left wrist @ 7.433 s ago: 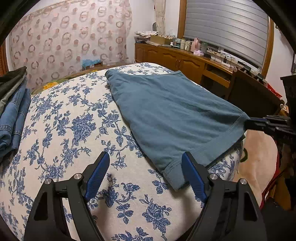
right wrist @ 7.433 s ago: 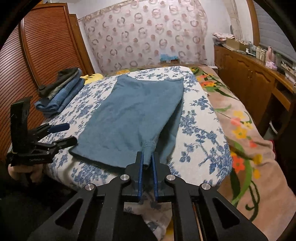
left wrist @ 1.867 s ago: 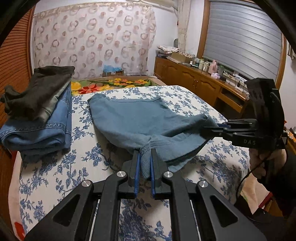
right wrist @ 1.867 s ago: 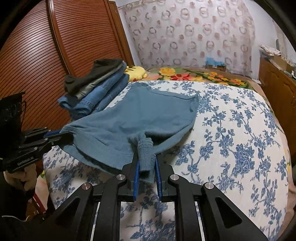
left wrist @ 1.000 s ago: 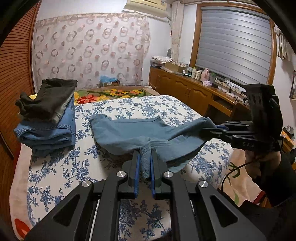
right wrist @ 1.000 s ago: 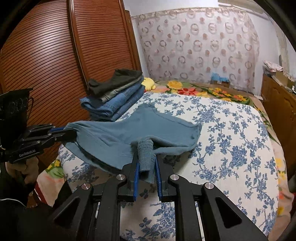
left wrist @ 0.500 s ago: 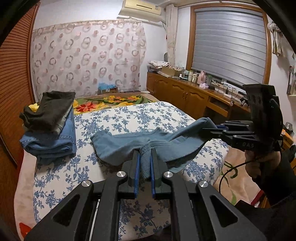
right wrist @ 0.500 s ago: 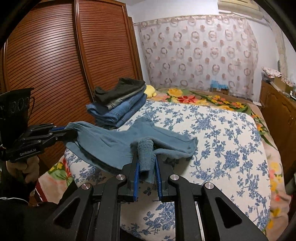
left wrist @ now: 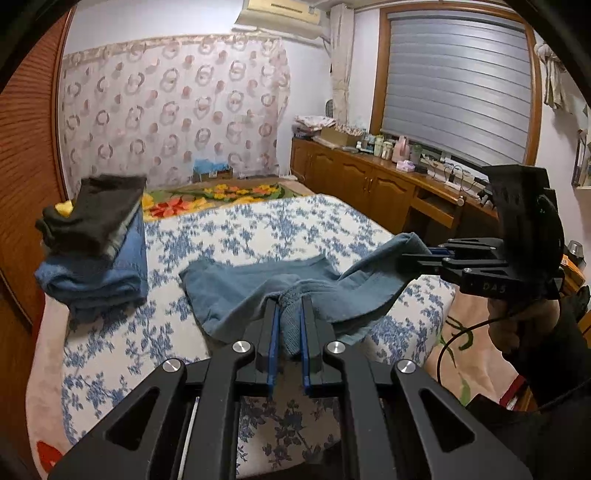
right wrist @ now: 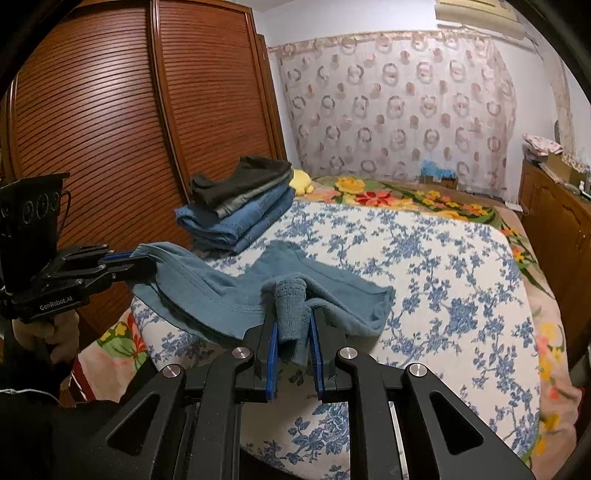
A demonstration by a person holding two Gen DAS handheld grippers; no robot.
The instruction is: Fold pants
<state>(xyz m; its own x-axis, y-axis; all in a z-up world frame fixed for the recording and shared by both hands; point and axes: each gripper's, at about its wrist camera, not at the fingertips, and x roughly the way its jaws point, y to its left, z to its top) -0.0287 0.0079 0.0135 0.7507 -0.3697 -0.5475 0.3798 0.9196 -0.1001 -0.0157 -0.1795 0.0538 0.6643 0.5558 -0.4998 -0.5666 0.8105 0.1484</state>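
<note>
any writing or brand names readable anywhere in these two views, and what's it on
"GenRobot.AI": white lettering on the side of the left gripper, seen from the right wrist view.
"DAS": faint letters on the side of the right gripper, seen from the left wrist view.
Bottles and boxes on the wooden counter under the window: any labels are too small and blurred to read.
Nothing readable on the blue pants or the stack of folded clothes.

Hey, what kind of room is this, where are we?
Most likely a home bedroom: a bed with a blue floral cover, a louvered wooden wardrobe beside it, and a stack of folded jeans on the bed. A wall air conditioner hangs above the curtain.
</note>
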